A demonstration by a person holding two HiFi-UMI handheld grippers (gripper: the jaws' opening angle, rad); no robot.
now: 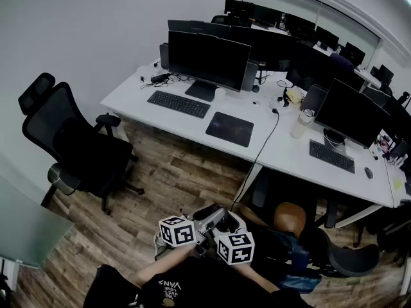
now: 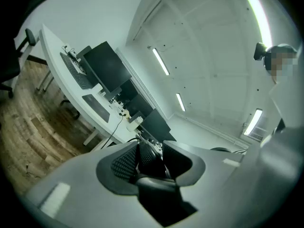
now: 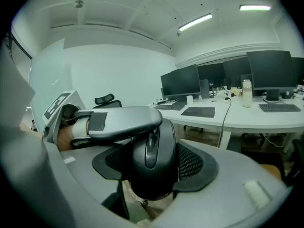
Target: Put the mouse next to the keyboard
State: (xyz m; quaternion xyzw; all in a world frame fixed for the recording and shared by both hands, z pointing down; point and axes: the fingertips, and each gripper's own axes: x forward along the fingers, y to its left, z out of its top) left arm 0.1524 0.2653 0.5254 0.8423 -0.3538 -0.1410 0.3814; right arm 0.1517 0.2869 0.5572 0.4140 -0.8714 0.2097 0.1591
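Low in the head view, close to the person's body, both grippers meet on one black mouse (image 1: 217,218). My right gripper (image 3: 153,169) is shut on the mouse (image 3: 153,158), whose sides sit against both ribbed pads. My left gripper (image 2: 148,159) is also shut on the mouse (image 2: 150,155), which fills the narrow gap between its pads. One of the left gripper's fingers (image 3: 128,120) lies across the top of the mouse. The black keyboard (image 1: 178,103) lies on the white desk (image 1: 192,130) in front of a monitor, far from both grippers.
A dark mouse pad (image 1: 230,128) lies right of the keyboard. A black office chair (image 1: 77,146) stands left of the desk on the wood floor. A second desk at the right carries another keyboard (image 1: 331,156), a small mouse (image 1: 368,172) and a bottle (image 1: 302,123).
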